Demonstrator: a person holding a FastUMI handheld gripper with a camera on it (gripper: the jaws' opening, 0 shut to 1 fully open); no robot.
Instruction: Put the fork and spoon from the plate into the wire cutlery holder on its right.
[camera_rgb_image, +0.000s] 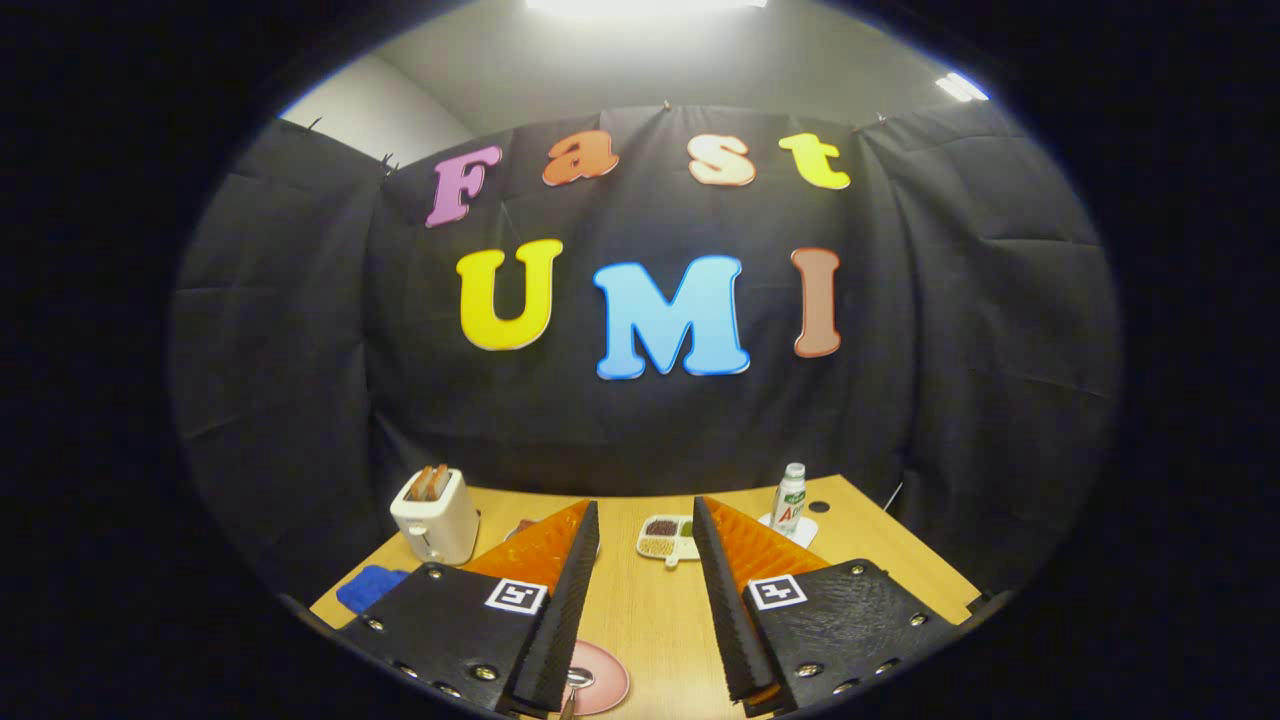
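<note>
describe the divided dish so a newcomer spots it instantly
Start at the wooden table before the black cloth wall. Beyond the open claw, in line with the gap between its fingers, sits the small divided dish. Unlike the toaster and bottle flanking it, it lies flat, holding separate dark, green and pale fillings.

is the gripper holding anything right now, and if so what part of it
Nothing is held. The gripper is open, its fingers spread with only bare table between them. The pink plate with a utensil lies low by one finger, ungrasped.
</note>
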